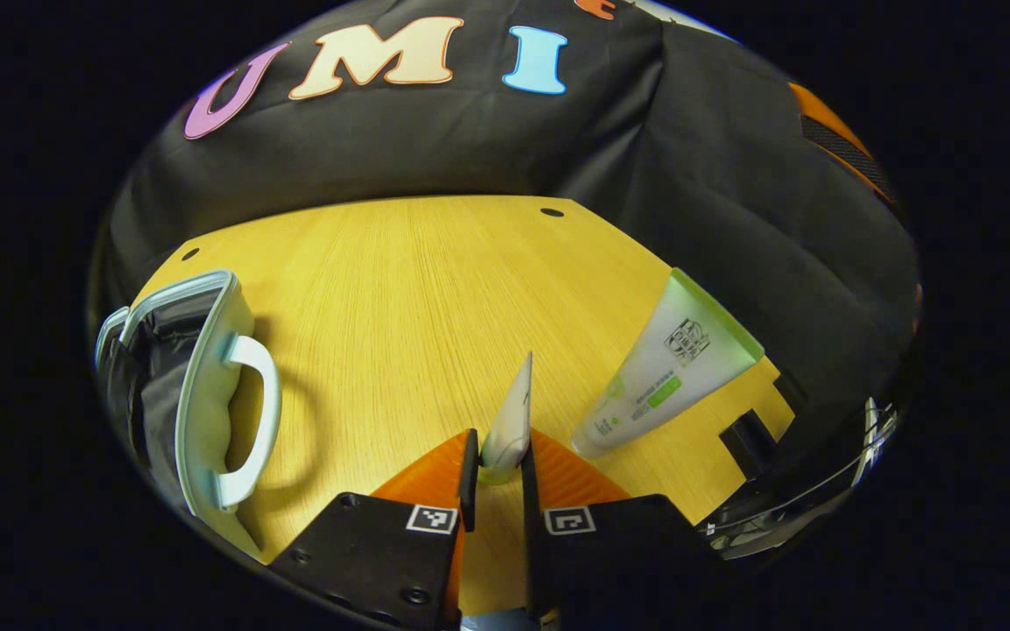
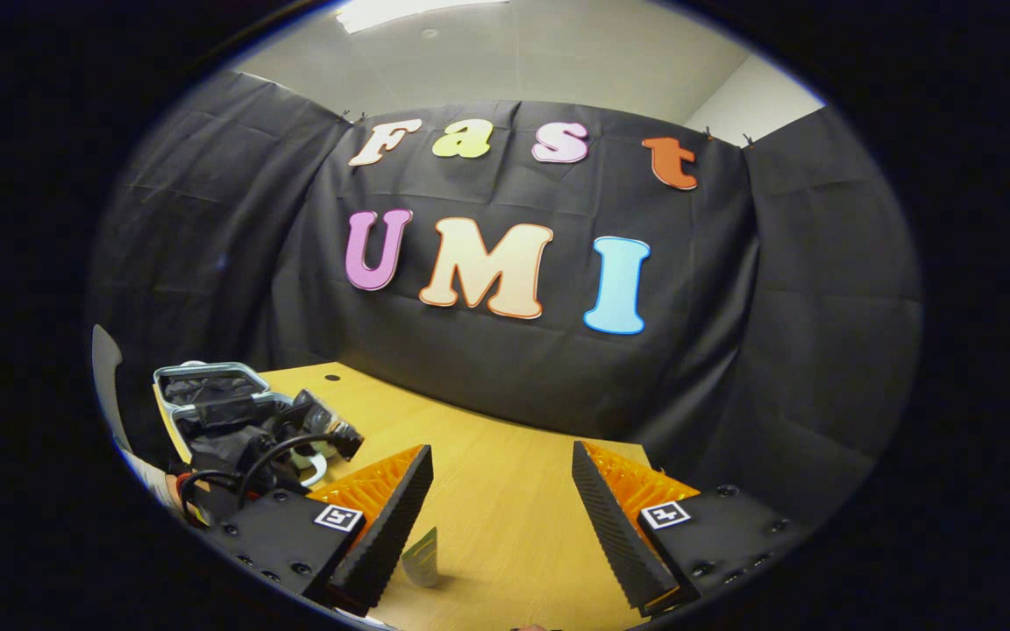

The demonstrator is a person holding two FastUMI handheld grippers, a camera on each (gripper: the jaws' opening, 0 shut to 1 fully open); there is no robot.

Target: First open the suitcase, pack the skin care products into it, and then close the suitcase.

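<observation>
A broad stretch of bare yellow wood-grain counter [image 1: 435,289] lies open between the pale blue hard-shell suitcase [image 1: 207,386] at the left edge and the white-and-green plastic tube [image 1: 667,368] lying flat at the right. The black cloth wall [image 1: 487,149] closes the far side. The right tool [image 2: 496,526] stands wide apart over bare counter, beside the left tool's cabled black body [image 2: 251,438].

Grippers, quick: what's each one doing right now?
Left gripper: shut on a tube.
Right gripper: open, holding nothing.
</observation>
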